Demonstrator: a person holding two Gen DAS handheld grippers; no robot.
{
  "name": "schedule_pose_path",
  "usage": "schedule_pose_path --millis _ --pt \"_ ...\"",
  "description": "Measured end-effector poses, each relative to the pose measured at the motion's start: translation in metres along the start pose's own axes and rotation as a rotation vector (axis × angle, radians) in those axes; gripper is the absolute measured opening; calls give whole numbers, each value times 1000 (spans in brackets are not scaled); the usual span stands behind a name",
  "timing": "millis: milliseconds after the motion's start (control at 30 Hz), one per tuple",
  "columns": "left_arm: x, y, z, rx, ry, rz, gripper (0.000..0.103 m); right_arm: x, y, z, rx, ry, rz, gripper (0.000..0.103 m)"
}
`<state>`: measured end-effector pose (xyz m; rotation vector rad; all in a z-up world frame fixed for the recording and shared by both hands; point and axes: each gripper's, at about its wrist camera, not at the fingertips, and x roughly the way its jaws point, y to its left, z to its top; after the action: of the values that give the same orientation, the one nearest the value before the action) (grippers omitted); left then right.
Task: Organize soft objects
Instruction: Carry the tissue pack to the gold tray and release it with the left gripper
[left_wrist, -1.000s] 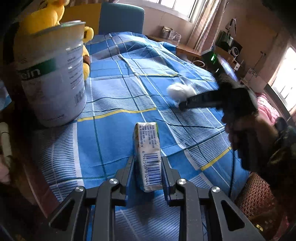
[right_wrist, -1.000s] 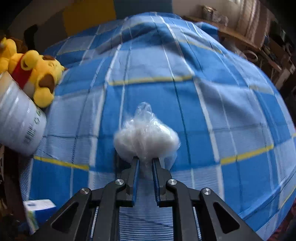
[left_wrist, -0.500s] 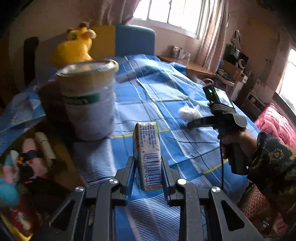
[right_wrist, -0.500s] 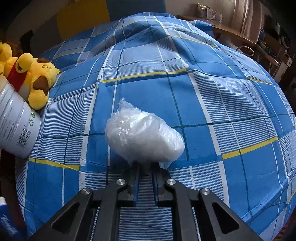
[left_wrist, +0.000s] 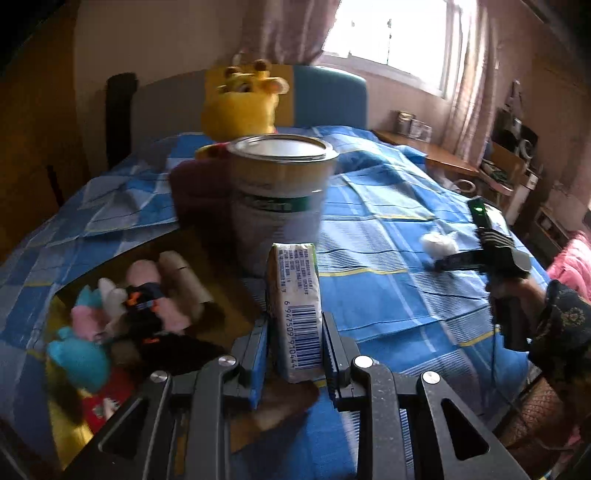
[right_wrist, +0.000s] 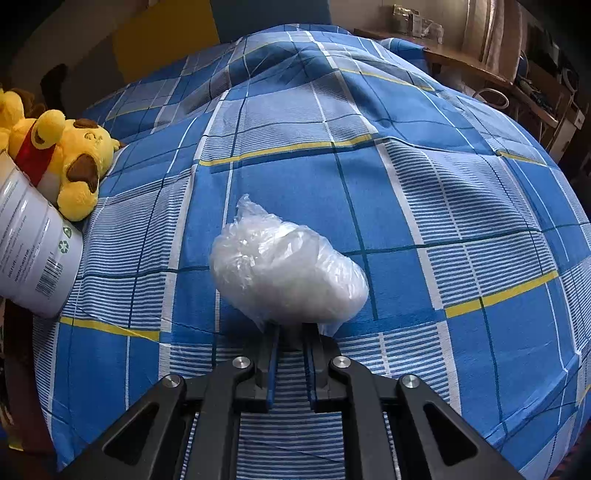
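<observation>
Left wrist view: the left gripper (left_wrist: 295, 341) pinches a small white paper-wrapped pack with a barcode (left_wrist: 297, 310) upright between its two fingers, low in the centre of the frame. Just behind the pack stands a tall white cylindrical tin with a green band and a metal rim (left_wrist: 279, 199), and behind that a yellow plush bear (left_wrist: 242, 101) sits against the blue and yellow headboard. In the lower left lies a brown cardboard box (left_wrist: 221, 291) holding a jumble of small pink, teal and white plush toys (left_wrist: 110, 314); its near edge runs just left of the gripper. The blue checked bedspread with yellow lines (left_wrist: 388, 295) stretches to the right, with open cloth between the tin and the right gripper (left_wrist: 439, 262), which comes in from the right edge and grips a white bundle at its tip.

Right wrist view: the right gripper (right_wrist: 291, 343) has its fingers nearly pressed together on the bottom fold of a soft white bundle wrapped in clear crinkled plastic (right_wrist: 288, 273), at centre frame above the bedspread (right_wrist: 443, 184). The tin (right_wrist: 33, 247) and the bear (right_wrist: 70, 162) crowd the left edge, well apart from the bundle. The upper and right parts show only bare cloth sloping to the bed's edge.
</observation>
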<state>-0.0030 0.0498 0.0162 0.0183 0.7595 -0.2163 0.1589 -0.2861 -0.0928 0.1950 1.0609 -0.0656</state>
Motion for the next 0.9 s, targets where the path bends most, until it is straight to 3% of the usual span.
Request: schedule_pose_path --millis 300,633,733,800,900 --pt "-4 44 -16 -88 15 81 27 0 6 -1 -33 -14 -27 11" --pt "6 134 -41 -365 89 118 30 0 6 0 -36 -16 -33 10" --pt "14 152 -52 -436 123 103 41 0 6 1 -33 -17 -32 10" --pt "16 157 -58 -466 134 108 57 0 6 1 -31 -19 -34 10" --pt "14 158 -63 -469 134 97 65 -1 6 1 -30 -23 -34 10"
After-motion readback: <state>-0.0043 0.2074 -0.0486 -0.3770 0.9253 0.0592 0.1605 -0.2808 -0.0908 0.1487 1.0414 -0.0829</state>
